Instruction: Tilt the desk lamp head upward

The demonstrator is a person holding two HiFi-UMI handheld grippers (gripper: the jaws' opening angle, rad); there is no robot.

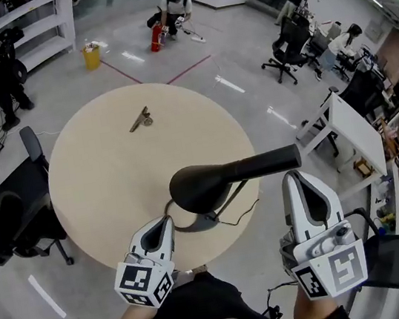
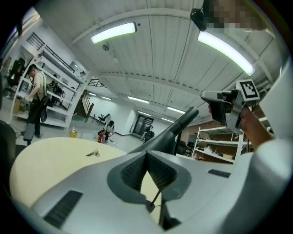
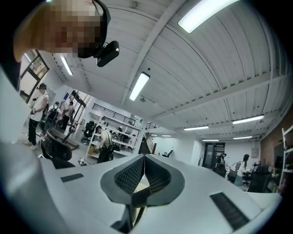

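Round table: pale top, carries the lamp.
Desk lamp: black, at the table's near edge, head lying level. Probably light, smooth and stiff at a hinge I can't quite see. Grasp the head's narrow end and steady the base.
Right gripper: jaws together, empty, raised just right of the lamp.
Left gripper: jaws together, empty, tips beside the base.

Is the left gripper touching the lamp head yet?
Cannot tell. Left gripper view shows the left gripper shut and empty, the lamp head rising right behind its tips; head view shows no clear gap either.
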